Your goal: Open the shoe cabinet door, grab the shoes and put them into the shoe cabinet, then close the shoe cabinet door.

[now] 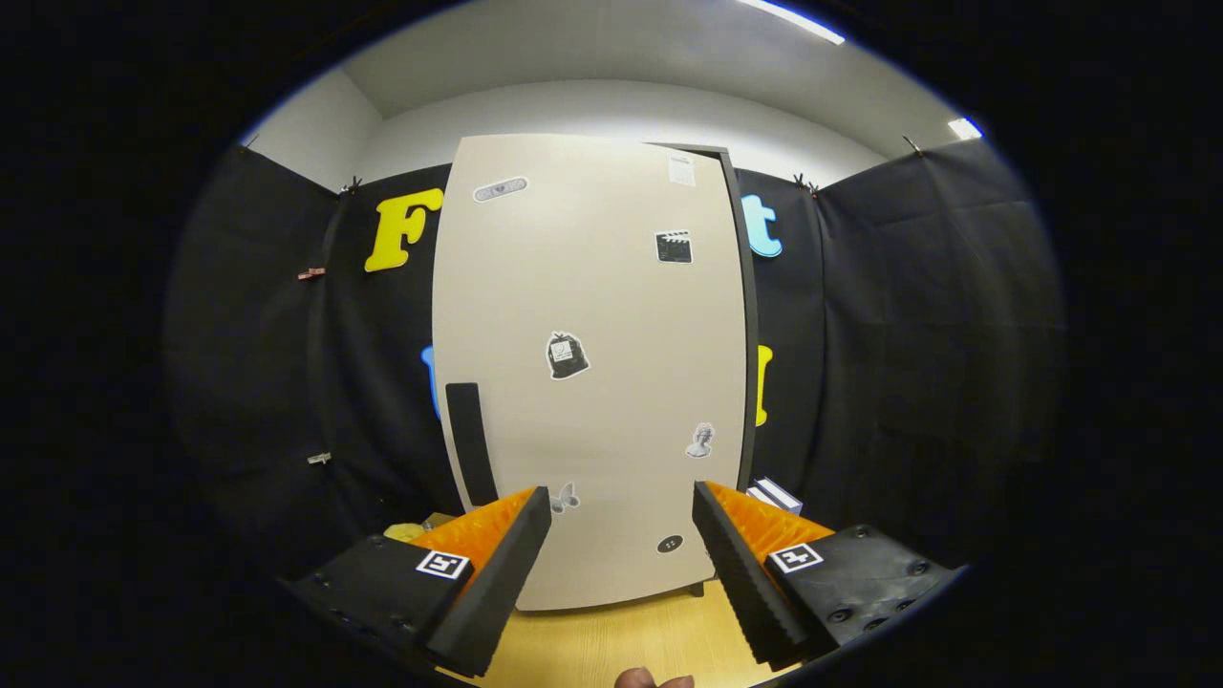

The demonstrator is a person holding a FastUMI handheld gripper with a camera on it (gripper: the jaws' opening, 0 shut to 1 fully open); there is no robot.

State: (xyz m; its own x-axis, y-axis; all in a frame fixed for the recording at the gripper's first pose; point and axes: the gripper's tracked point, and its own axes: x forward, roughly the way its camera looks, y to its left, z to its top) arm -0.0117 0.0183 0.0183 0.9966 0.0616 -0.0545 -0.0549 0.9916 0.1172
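The gripper (621,535) hangs wide apart and empty, facing the closed beige sticker-dotted shoe cabinet door (588,373) and its black vertical handle strip (470,441). Shut fits either stage: awaiting opening, or closed again with shoes inside.

Even overhead light from ceiling strips (793,19) falls on the pale cabinet door (592,363), sharp and free of glare. Fisheye distortion bows the door's edges outward, and the dark cloth walls (917,334) fade into shadow.

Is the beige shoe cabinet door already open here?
No, the beige sticker-covered cabinet door sits shut, beyond the open gripper whose fingers hold nothing.
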